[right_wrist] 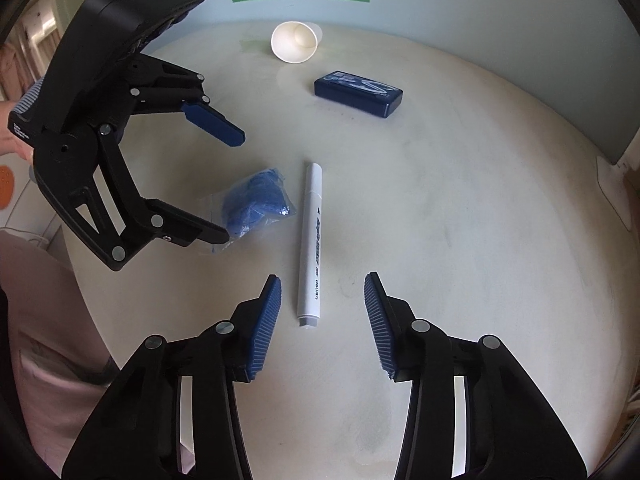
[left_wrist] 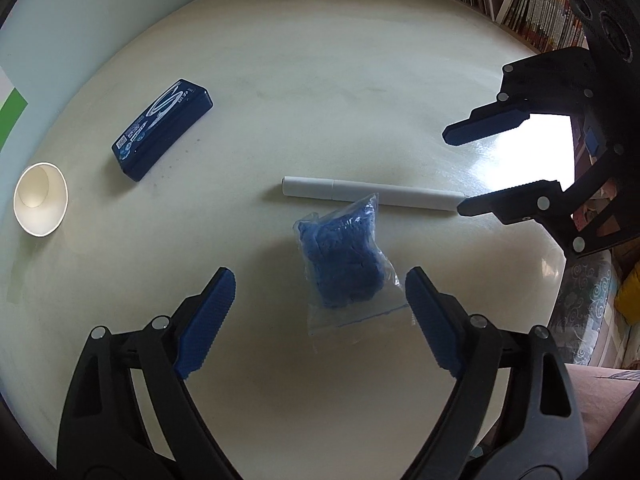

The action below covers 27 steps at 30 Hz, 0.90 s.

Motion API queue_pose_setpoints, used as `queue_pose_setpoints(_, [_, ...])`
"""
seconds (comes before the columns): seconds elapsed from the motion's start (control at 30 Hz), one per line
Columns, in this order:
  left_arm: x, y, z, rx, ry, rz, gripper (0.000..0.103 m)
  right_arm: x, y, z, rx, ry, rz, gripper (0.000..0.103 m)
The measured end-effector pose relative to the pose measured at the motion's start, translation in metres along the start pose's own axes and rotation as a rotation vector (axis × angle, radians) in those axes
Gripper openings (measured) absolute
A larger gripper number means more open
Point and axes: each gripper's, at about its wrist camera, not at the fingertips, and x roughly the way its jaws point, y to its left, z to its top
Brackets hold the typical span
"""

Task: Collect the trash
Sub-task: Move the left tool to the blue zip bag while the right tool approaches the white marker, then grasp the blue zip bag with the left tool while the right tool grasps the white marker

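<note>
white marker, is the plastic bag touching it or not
Touching. In the left wrist view a corner of the plastic bag overlaps the white marker; the right wrist view shows no gap between them.

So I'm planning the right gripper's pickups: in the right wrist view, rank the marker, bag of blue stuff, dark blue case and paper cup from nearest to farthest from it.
From the right gripper:
1. White marker, its near end between the open fingers.
2. Plastic bag of blue material, left of the marker, by the left gripper.
3. Dark blue case, farther back, right of centre.
4. Paper cup, on its side, by the table's far edge.
</note>
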Motion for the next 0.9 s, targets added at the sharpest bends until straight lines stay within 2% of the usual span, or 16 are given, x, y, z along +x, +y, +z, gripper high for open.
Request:
queue_pose_setpoints(0.13, [0.006,0.0,0.003,-0.011,0.013,-0.001,0.077,0.0,0.0,-0.001,-0.028,0.005,0.0,0.044])
queue_pose_setpoints(0.4, [0.007,0.0,0.002,-0.029,0.014,-0.003,0.077,0.007,0.002,0.003,-0.053,0.005,-0.012,0.044])
queue_pose_setpoints(0.53, [0.008,-0.008,0.006,-0.024,0.009,-0.006,0.077,0.014,0.005,0.004,-0.084,0.018,-0.016,0.035])
queue_pose_setpoints(0.6, [0.012,-0.004,0.003,-0.024,0.01,-0.011,0.073,0.016,0.006,0.005,-0.1,0.026,-0.021,0.03])
queue_pose_setpoints(0.67, [0.016,-0.003,0.002,-0.033,0.022,-0.017,0.061,0.017,0.006,0.006,-0.104,0.028,-0.019,0.03])
queue_pose_setpoints(0.8, [0.017,0.004,0.0,-0.045,0.022,-0.01,0.06,0.016,0.005,0.004,-0.105,0.029,-0.021,0.03])
queue_pose_setpoints(0.9, [0.015,0.01,0.0,-0.05,0.012,0.001,0.047,0.019,0.008,0.003,-0.125,0.041,-0.026,0.023])
